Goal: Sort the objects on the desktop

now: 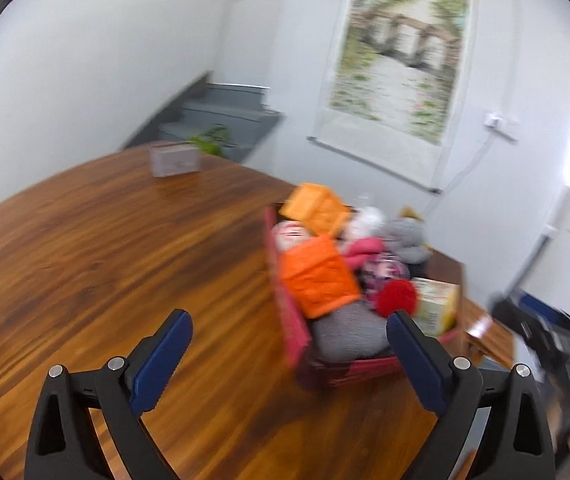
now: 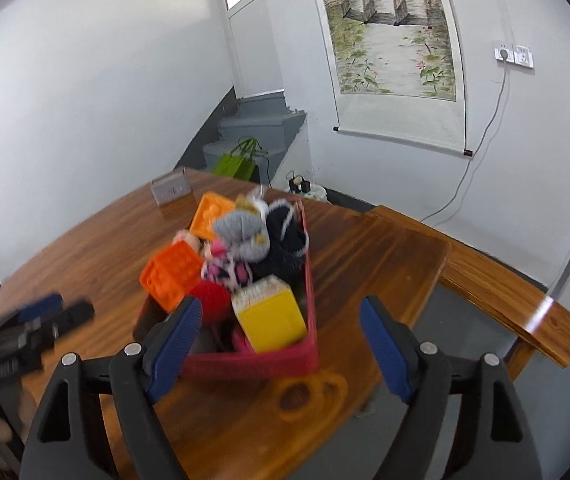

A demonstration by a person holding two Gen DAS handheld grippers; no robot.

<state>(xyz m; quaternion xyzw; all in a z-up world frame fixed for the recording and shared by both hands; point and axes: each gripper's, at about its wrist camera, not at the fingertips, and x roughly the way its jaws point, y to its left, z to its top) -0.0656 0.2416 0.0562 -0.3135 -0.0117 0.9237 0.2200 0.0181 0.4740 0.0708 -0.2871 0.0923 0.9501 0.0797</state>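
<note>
A red basket (image 2: 309, 280) (image 1: 291, 320) stands on the wooden table, piled with toys: two orange bumpy blocks (image 2: 173, 270) (image 1: 319, 276), a yellow box (image 2: 271, 316) (image 1: 435, 306), a red yarn ball (image 2: 213, 306) (image 1: 397, 298), a grey knitted item (image 2: 245, 236) (image 1: 345, 332) and a dark knitted item (image 2: 285, 244). My right gripper (image 2: 281, 318) hangs open above the basket's near end, holding nothing. My left gripper (image 1: 289, 330) is open too, over the basket's left side, empty. The left gripper also shows blurred at the left edge of the right wrist view (image 2: 49, 312).
A small grey card holder (image 2: 171, 190) (image 1: 175, 160) stands at the table's far side. A lower wooden bench (image 2: 505, 284) runs to the right of the table. Behind are grey stairs (image 2: 253, 128), a green bag (image 2: 237, 164) and a wall scroll (image 2: 393, 40). Bare wood table (image 1: 105, 240) spreads left.
</note>
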